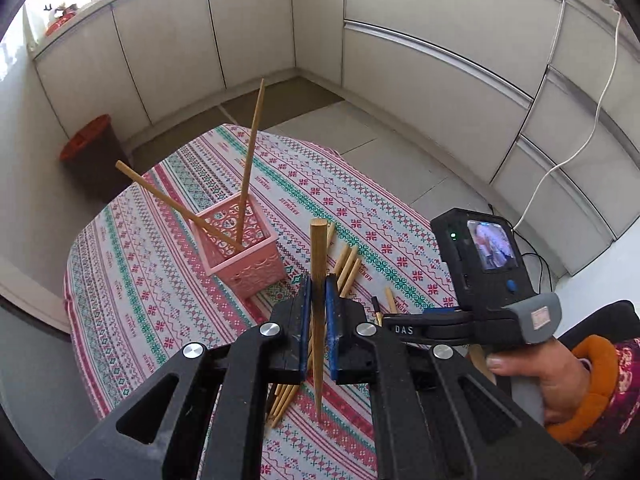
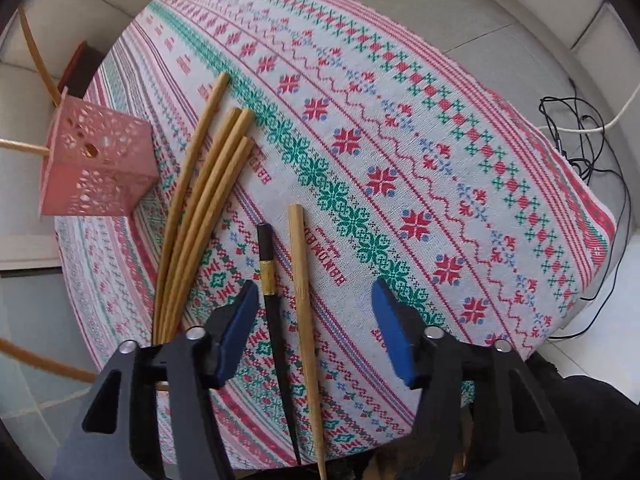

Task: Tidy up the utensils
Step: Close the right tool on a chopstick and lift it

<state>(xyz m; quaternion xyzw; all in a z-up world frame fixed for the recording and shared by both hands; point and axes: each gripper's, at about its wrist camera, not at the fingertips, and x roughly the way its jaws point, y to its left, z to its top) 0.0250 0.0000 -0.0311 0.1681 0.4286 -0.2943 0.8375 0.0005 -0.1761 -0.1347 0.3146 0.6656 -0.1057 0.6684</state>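
My left gripper (image 1: 319, 300) is shut on a wooden chopstick (image 1: 319, 248), held upright above the patterned tablecloth (image 1: 160, 300). Beyond it stands a pink lattice basket (image 1: 244, 256) with two chopsticks (image 1: 248, 168) leaning in it. My right gripper (image 2: 316, 320) hangs open over the table, pointing steeply down. Below its jaws lie a black chopstick with a gold band (image 2: 267, 276) and a pale wooden chopstick (image 2: 301, 272); neither pad touches them. A bundle of several wooden chopsticks (image 2: 204, 200) lies to their left, next to the basket (image 2: 96, 160).
The round table's edge (image 2: 560, 168) drops to a tiled floor with black cables (image 2: 576, 120). A brown bin with an orange lid (image 1: 90, 152) stands by the cabinets (image 1: 180, 48). A white cord (image 1: 576, 152) hangs down the cabinet fronts. A hand (image 1: 532, 372) holds the right gripper's handle.
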